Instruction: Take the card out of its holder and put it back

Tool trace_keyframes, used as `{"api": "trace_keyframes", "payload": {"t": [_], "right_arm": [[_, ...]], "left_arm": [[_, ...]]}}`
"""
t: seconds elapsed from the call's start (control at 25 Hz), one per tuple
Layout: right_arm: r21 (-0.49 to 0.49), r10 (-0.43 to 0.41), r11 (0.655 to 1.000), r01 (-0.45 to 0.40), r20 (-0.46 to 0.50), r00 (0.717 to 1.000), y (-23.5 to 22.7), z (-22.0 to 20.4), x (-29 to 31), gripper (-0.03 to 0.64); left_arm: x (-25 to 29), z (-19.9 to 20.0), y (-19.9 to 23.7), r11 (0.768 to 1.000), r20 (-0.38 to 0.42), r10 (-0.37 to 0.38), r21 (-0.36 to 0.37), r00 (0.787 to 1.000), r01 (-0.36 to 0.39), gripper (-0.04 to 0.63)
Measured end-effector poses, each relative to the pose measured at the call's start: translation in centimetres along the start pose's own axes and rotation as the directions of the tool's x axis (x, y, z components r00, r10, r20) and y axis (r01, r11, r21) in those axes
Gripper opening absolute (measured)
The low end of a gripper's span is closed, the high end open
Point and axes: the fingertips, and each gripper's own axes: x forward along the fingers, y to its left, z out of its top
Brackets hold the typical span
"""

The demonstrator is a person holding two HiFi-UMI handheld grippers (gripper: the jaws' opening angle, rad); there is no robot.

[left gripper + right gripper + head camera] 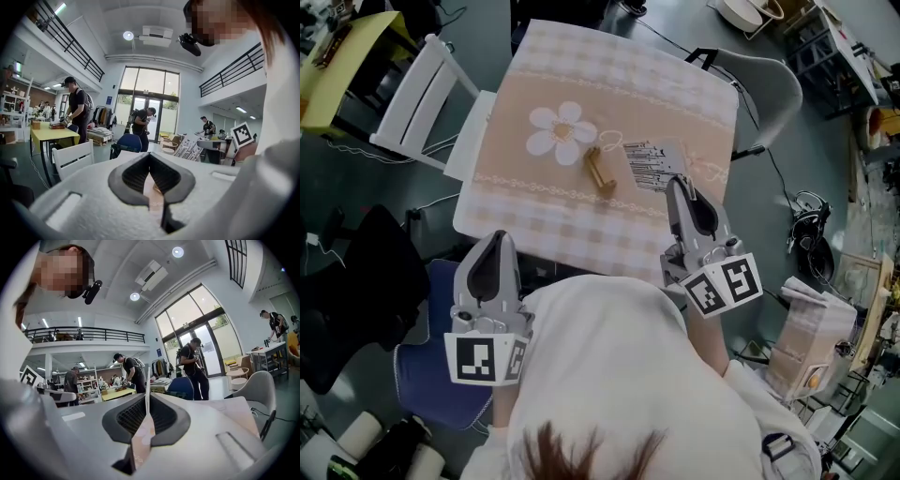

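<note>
A small wooden card holder lies on the beige tablecloth, just right of its white flower print. The striped card is out of the holder, to its right. My right gripper is shut on the card's near edge. In the right gripper view the card shows edge-on as a thin white line pinched between the jaws of the right gripper. My left gripper hangs at the table's near-left edge, apart from the holder. In its own view the left gripper has its pads meeting at the tips with nothing between them.
A white slatted chair stands at the table's left, a grey chair at its far right and a blue chair by my left side. Cables lie on the floor. Several people stand in the hall behind.
</note>
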Motion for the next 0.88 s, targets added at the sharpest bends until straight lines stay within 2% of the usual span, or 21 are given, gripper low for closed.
{"api": "trace_keyframes", "payload": {"t": [0.32,0.88], "right_arm": [[-0.014,0.019,1.000,-0.020,-0.046,0.999,-0.2,-1.5,3.0,0.015],[-0.037,0.011,0.999,-0.016,-0.130,0.991,-1.4,-6.0,6.3,0.015]], "left_arm": [[0.0,0.0,1.5,0.999,0.002,0.042,-0.018,0.999,-0.042,0.000],[1.1,0.2,1.3,0.999,0.004,0.018,-0.032,1.000,-0.018,0.000]]}}
